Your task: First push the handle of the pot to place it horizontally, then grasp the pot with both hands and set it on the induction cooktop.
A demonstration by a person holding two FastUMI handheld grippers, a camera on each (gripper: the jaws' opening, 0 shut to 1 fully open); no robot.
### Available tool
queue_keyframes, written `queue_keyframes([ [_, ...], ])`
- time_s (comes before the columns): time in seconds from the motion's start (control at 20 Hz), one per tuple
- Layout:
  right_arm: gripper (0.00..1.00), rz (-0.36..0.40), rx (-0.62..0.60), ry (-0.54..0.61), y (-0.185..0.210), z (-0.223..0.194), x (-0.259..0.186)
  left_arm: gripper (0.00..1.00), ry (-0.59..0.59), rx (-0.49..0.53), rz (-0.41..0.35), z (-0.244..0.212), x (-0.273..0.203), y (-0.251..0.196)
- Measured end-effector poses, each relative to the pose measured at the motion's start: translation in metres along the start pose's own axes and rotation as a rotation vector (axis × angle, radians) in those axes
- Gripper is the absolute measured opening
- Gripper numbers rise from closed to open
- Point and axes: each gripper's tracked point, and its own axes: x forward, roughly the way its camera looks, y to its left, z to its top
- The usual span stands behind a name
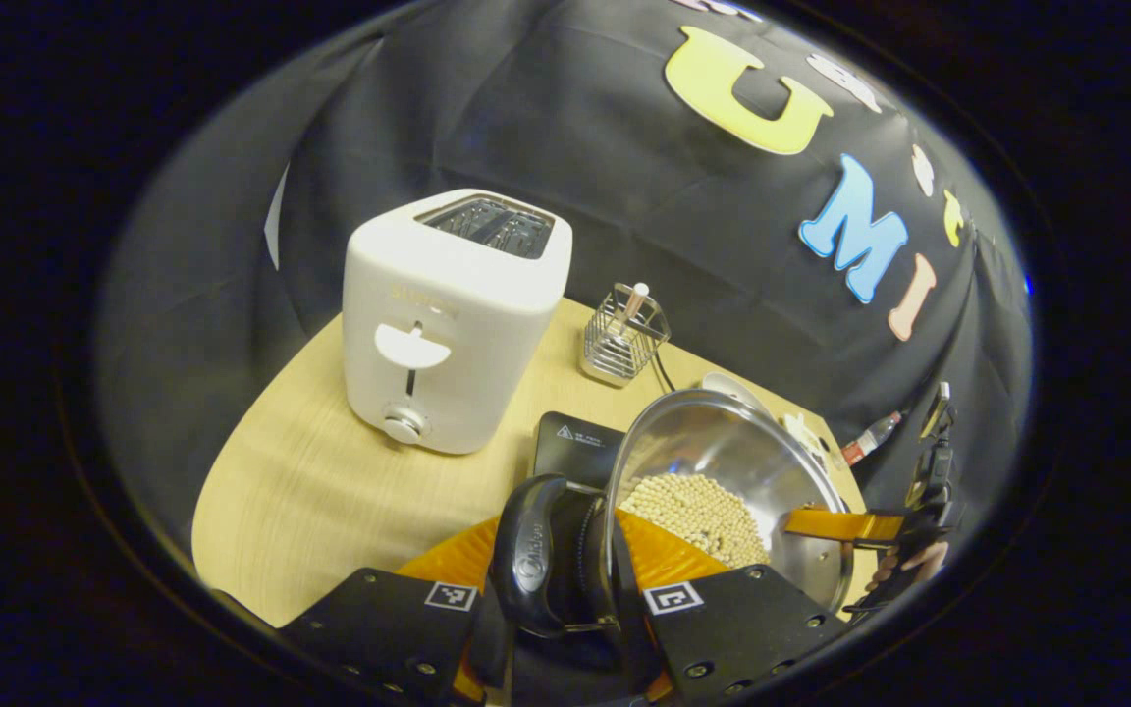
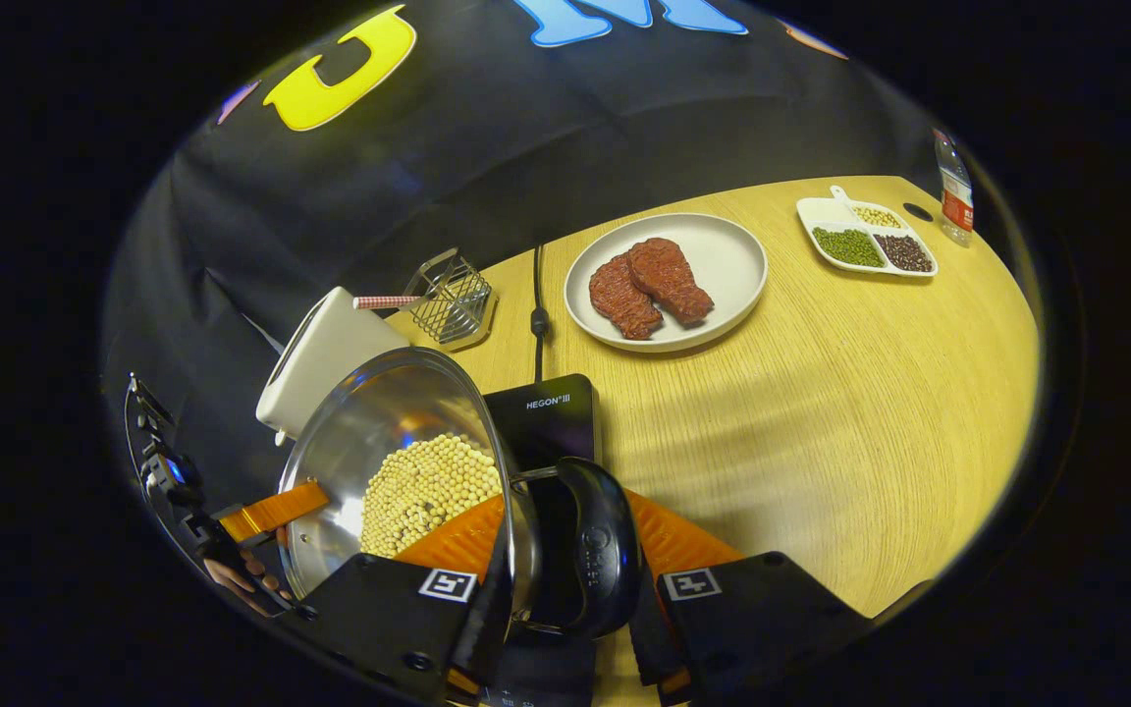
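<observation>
In the left gripper view, the left gripper [image 1: 565, 579] is clamped on one black side handle [image 1: 531, 555] of the pot [image 1: 732, 462], a finger on each side of it. The pot is steel with a layer of pale beans [image 1: 698, 516] in its bottom, and it is tilted toward the camera. It hangs above the near edge of the black cooktop [image 1: 575, 447], whose corner shows just behind the handle. Across the pot, the right gripper [image 1: 855, 525] grips the far rim, with a hand [image 1: 909, 565] behind it. A white toaster [image 1: 453, 319] stands close to the cooktop's left side, and a wire holder [image 1: 624, 334] sits behind it by the wall. Left of the toaster the table [image 1: 300, 491] is bare out to its curved edge.

In the right gripper view, the right gripper [image 2: 565, 589] is closed on the pot's other handle [image 2: 605, 555], fingers on both sides. The pot [image 2: 379, 452] leans against the view's left, over the cooktop [image 2: 546, 417], whose far half lies uncovered. The left gripper [image 2: 271, 511] holds the opposite rim. The toaster [image 2: 325, 353] stands right behind the pot, very near. This side adds what the other lacks: a plate [image 2: 723, 260] with two pieces of meat [image 2: 649, 285] beyond the cooktop, a divided tray [image 2: 865, 241] of beans, and a bottle [image 2: 953, 196] at the far edge. A cord [image 2: 537, 314] runs from the cooktop to the wall. To the right, broad bare table [image 2: 870, 412] reaches the rounded edge.
</observation>
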Motion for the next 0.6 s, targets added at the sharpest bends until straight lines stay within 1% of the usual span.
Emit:
queue_keyframes([
  [0.15, 0.54, 0.003, 0.000, 0.005, -0.0008, -0.0007, 0.0001, 0.47, 0.012, -0.002, -0.001, -0.0018, -0.0006, 0.0007],
  [0.25, 0.56, -0.002, -0.006, 0.007, -0.0010, -0.0020, -0.0005, 0.45, 0.020, 0.001, 0.000, -0.0025, -0.0010, 0.0009],
  [0.3, 0.53, -0.003, -0.006, 0.011, -0.0004, -0.0026, -0.0009, 0.48, 0.024, 0.003, 0.001, -0.0024, -0.0005, 0.0014],
  [0.35, 0.56, -0.003, -0.005, 0.015, -0.0008, -0.0041, -0.0008, 0.48, 0.026, 0.004, 0.001, -0.0030, -0.0015, 0.0016],
  [0.4, 0.56, -0.004, -0.005, 0.017, -0.0010, -0.0035, -0.0008, 0.48, 0.026, 0.002, 0.003, -0.0031, -0.0012, 0.0012],
  [0.45, 0.53, -0.005, -0.005, 0.022, -0.0008, -0.0041, -0.0008, 0.48, 0.027, -0.001, 0.005, -0.0029, -0.0013, 0.0016],
  [0.5, 0.57, -0.005, -0.003, 0.028, -0.0008, -0.0048, -0.0009, 0.49, 0.030, -0.002, 0.008, -0.0033, -0.0013, 0.0011],
  [0.6, 0.57, -0.010, -0.002, 0.030, -0.0014, -0.0048, -0.0011, 0.50, 0.037, 0.009, 0.016, -0.0039, -0.0014, 0.0032],
])
